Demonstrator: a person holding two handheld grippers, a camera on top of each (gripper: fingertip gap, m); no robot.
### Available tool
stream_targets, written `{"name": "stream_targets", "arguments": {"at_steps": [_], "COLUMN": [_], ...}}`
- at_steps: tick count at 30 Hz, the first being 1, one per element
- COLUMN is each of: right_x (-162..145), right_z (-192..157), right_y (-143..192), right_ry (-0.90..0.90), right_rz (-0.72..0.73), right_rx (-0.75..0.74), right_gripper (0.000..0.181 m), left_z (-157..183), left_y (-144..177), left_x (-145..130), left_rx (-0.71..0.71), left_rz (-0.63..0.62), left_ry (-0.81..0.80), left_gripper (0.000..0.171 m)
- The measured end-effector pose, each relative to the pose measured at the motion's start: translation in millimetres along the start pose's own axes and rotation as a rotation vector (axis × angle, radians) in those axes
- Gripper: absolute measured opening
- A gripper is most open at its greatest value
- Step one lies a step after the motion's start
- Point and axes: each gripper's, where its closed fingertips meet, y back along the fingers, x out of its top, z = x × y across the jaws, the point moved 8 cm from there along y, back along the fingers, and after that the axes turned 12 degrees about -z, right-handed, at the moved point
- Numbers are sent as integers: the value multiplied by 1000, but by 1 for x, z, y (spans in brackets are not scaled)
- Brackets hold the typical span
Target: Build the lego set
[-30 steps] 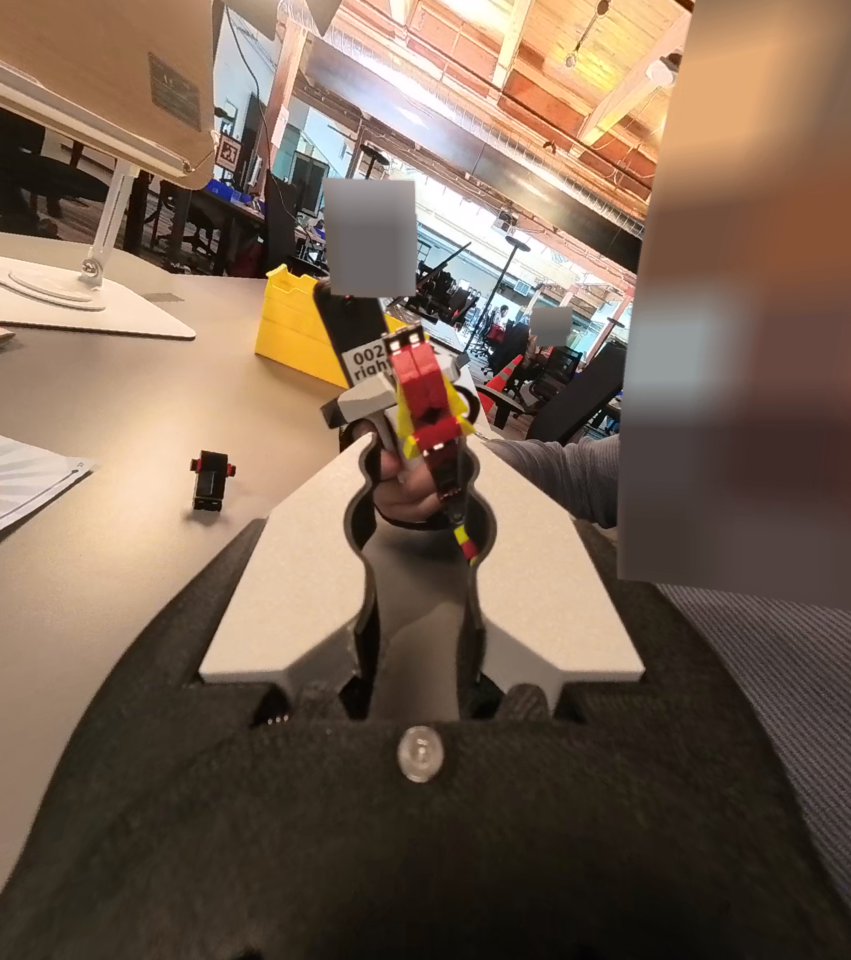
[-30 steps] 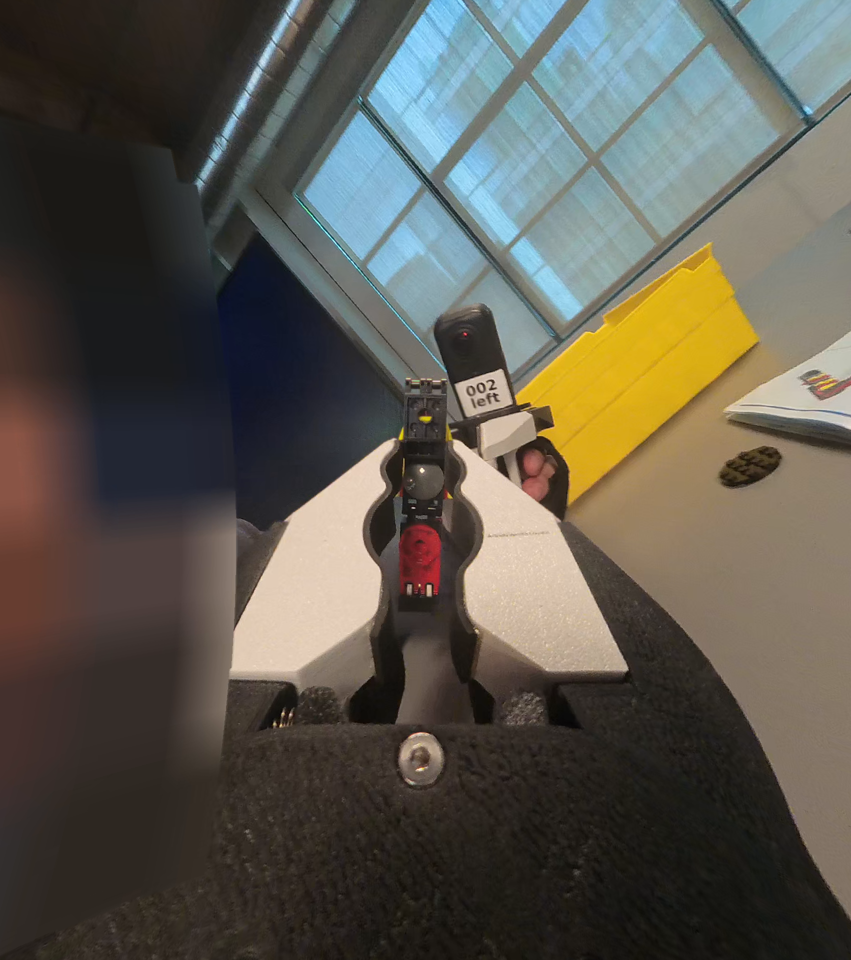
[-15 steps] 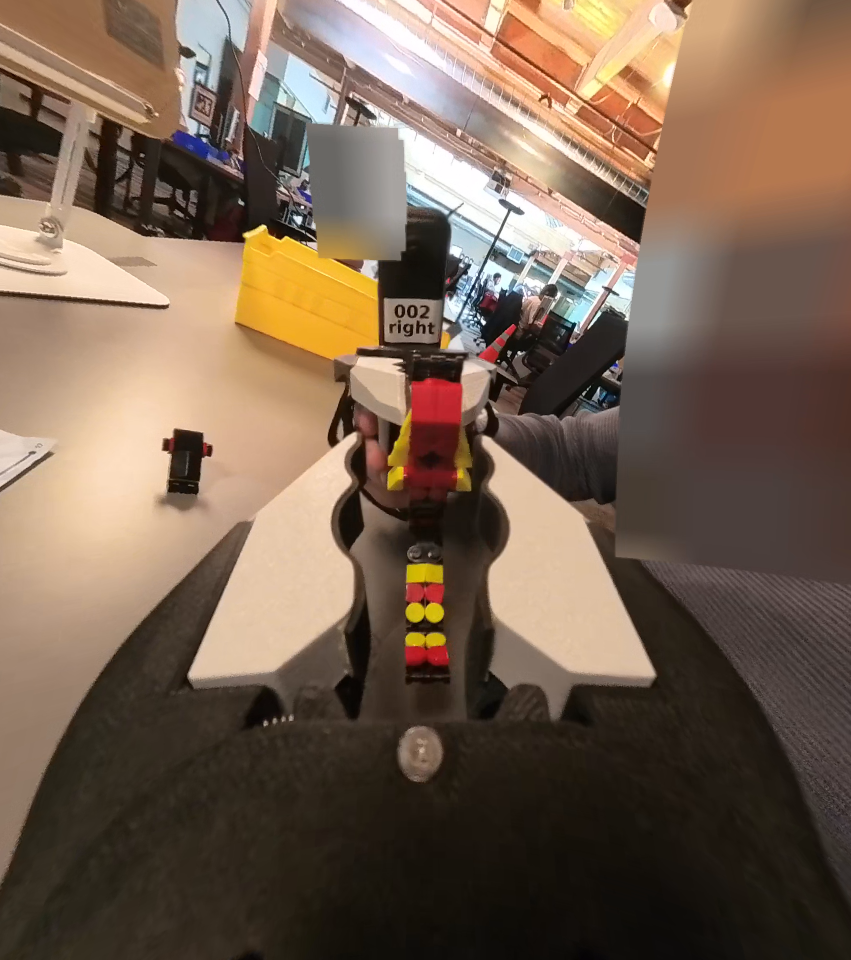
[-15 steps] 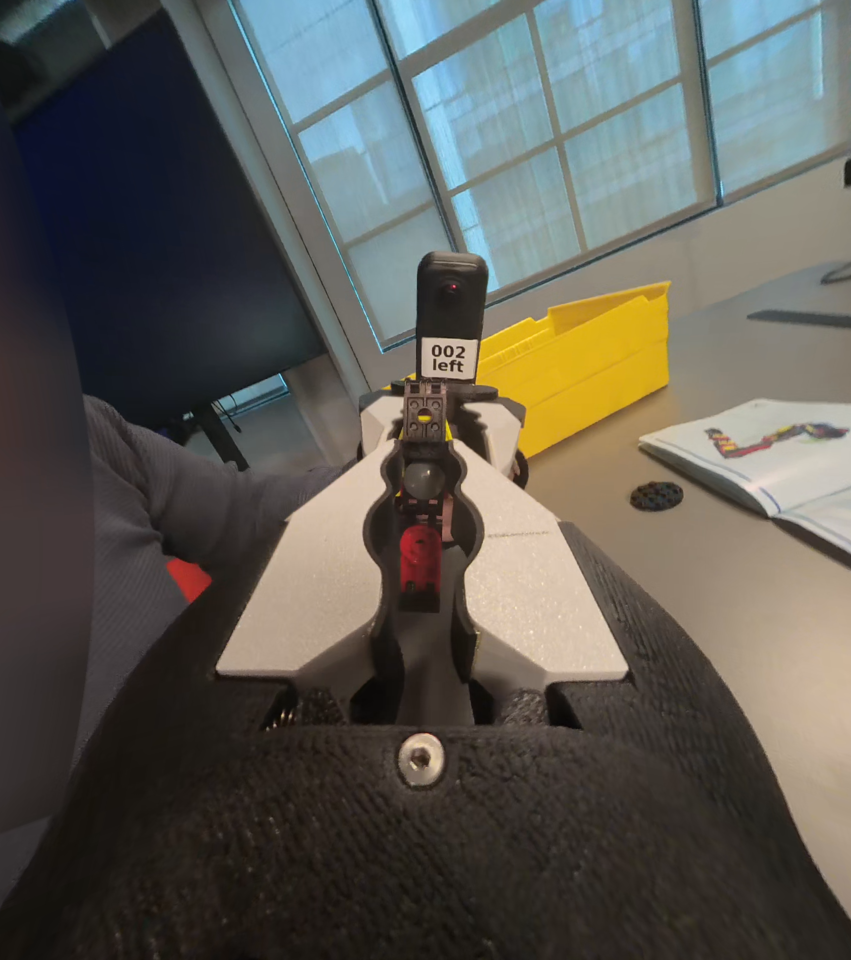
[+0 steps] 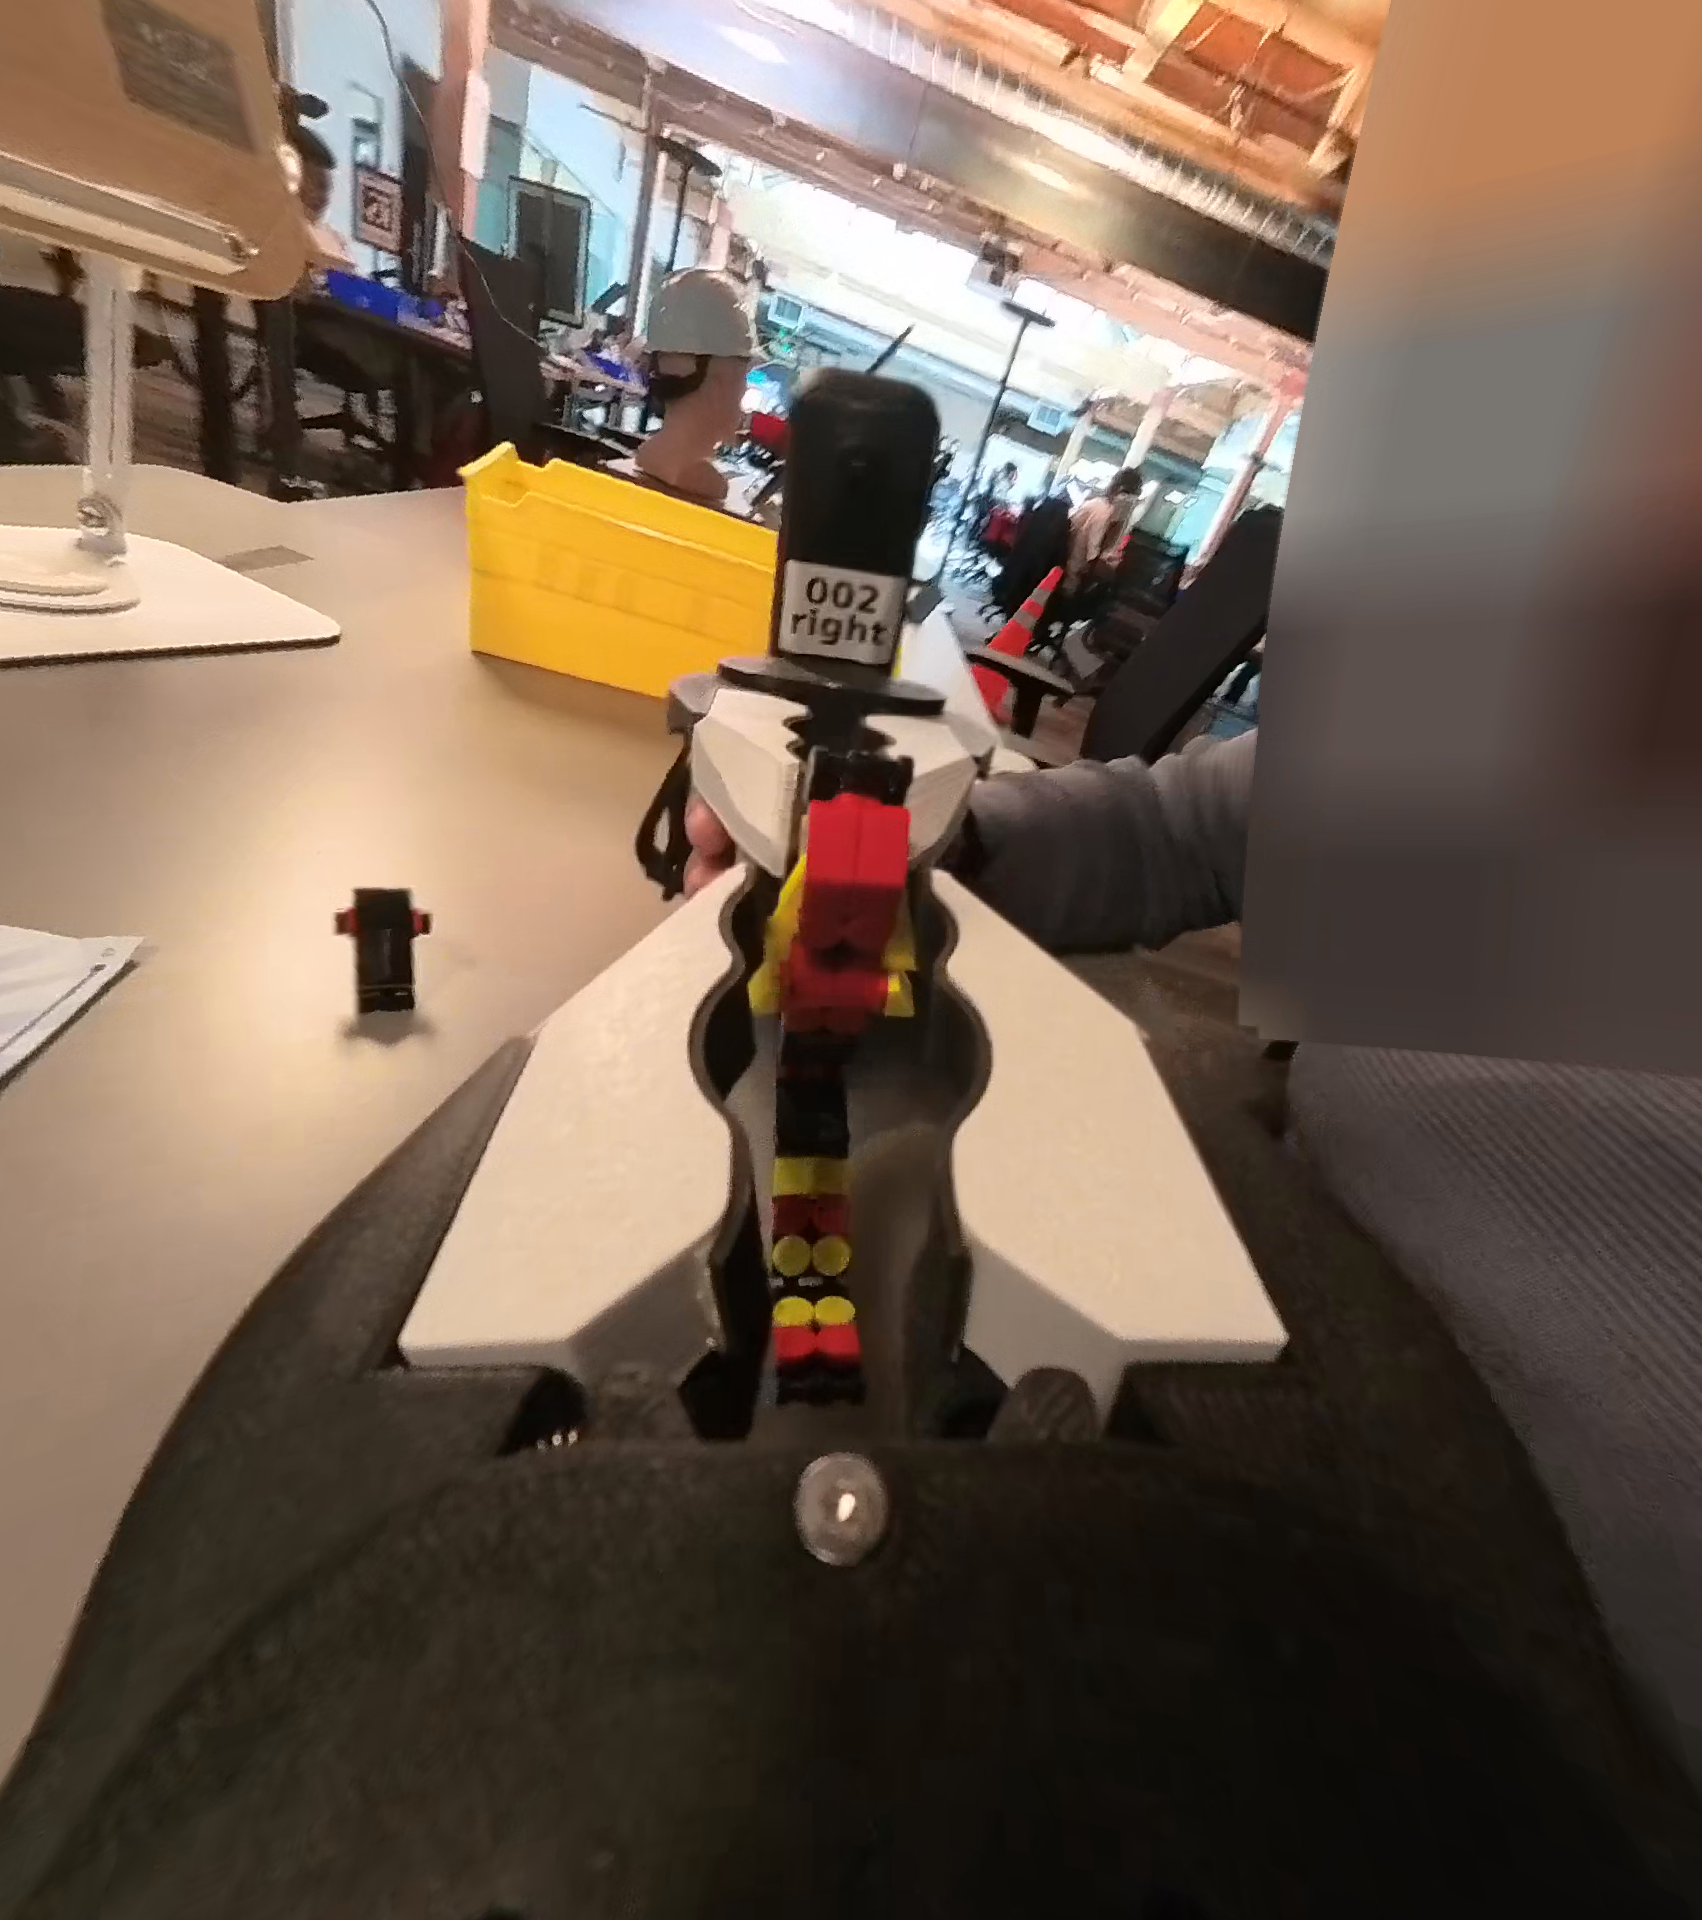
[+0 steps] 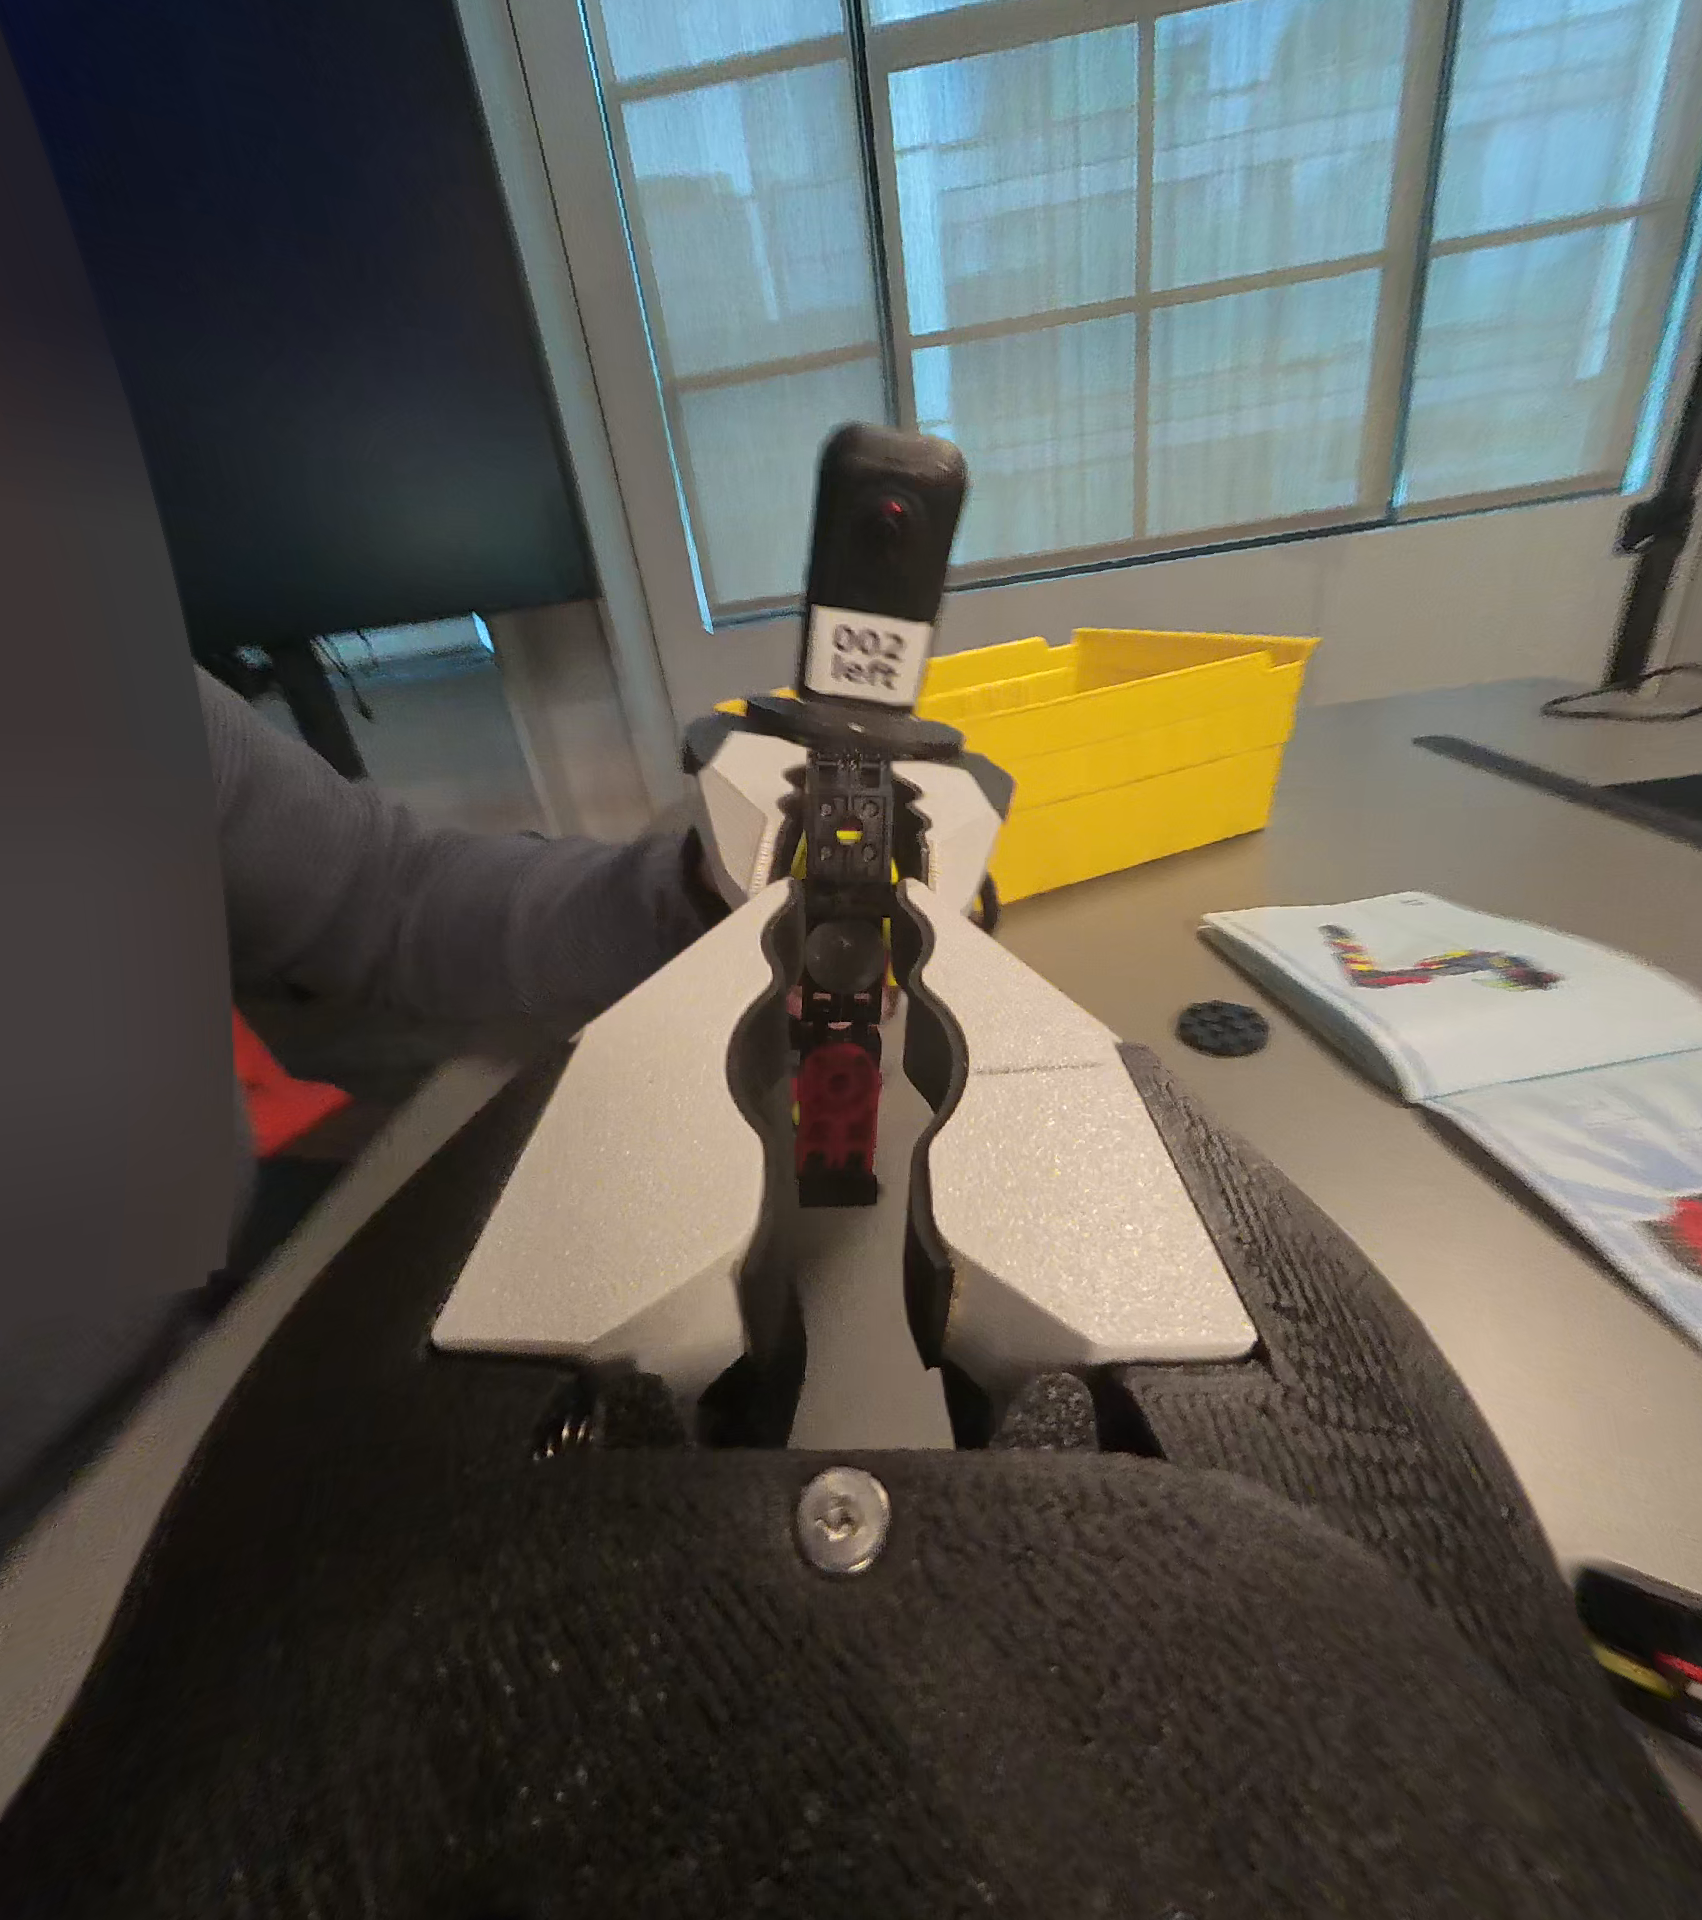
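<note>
The lego model [image 5: 831, 997] spans both grippers, each pair of jaws pinching an end; we judge it light, brittle at joints, best gripped near the stiff body.

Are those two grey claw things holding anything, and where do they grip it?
Both hold one long red, yellow and black Lego assembly, each by an opposite end: the left hand-held gripper at its studded striped end, the right hand-held gripper at its black end.

Daylight is pouring through the windows [image 6: 1138, 312], lighting both views brightly. Motion blur is softening edges, and wide-angle distortion is bending them.
</note>
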Motion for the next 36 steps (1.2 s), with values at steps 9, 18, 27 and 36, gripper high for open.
{"name": "stream_targets", "arguments": {"at_steps": [9, 18, 27, 36], "right_x": [4, -6, -20, -19], "right_z": [3, -5, -14, -10], "right_y": [11, 2, -16, -13], "right_ry": [120, 425, 588, 551], "right_rz": [-19, -77, -163, -169], "right_rx": [-83, -375, -581, -610], "right_gripper": [30, 31, 30, 25], "left_z": [3, -5, -17, -17], "left_y": [-4, -17, -23, -23], "left_x": [-4, -26, -43, -43], "left_rx": [421, 903, 1095, 1116], "left_rz": [-214, -554, -749, -756], "left_ry": [-364, -834, -1110, -1141], "left_gripper": [27, 27, 27, 27]}}
